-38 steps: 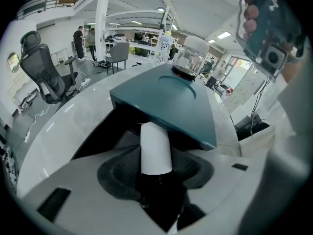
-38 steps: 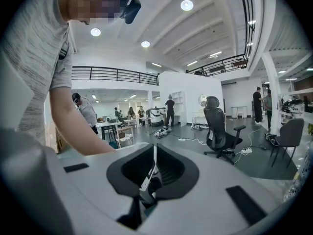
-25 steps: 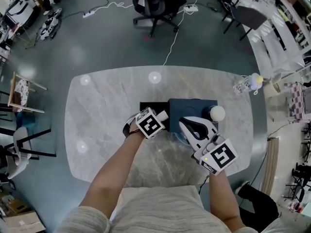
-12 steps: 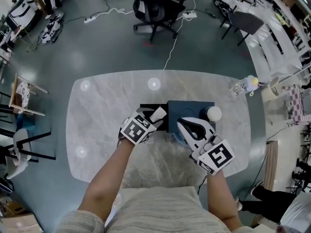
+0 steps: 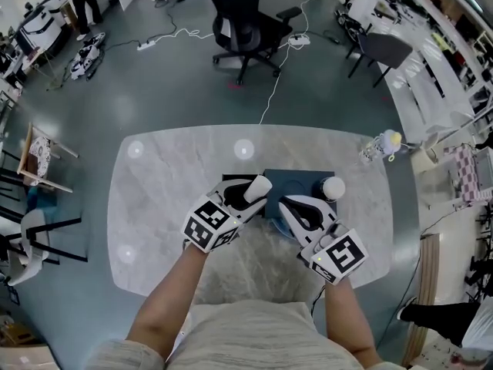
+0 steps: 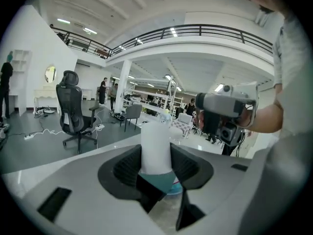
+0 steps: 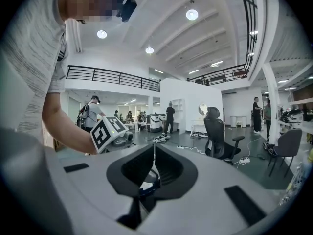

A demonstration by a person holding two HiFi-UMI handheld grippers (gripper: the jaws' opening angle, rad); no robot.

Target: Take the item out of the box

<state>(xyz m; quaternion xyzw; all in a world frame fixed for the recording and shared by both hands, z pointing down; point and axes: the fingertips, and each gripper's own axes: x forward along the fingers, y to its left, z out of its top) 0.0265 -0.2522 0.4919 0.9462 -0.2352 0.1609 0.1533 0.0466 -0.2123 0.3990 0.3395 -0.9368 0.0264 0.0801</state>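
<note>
**White cylinder held clear of the box**

A person stands at a marble table (image 5: 154, 206), a gripper in each hand, with a black office chair (image 5: 243, 14) on the grey floor beyond it. A dark blue box (image 5: 304, 182) sits at the table's middle.

The left gripper (image 5: 258, 190) is clenched on a white cylinder (image 6: 155, 146). It stands upright between the jaws, raised in the air just off the box's left edge and outside the box.

The right gripper (image 5: 286, 206) rests at the box's near left corner. Its jaws are drawn together with only a sliver between them, and whether they pinch the box's wall cannot be told.

A white ball (image 5: 333, 188) sits at the box's right side. A small bottle (image 5: 383, 143) stands well apart, at the table's far right edge.
</note>
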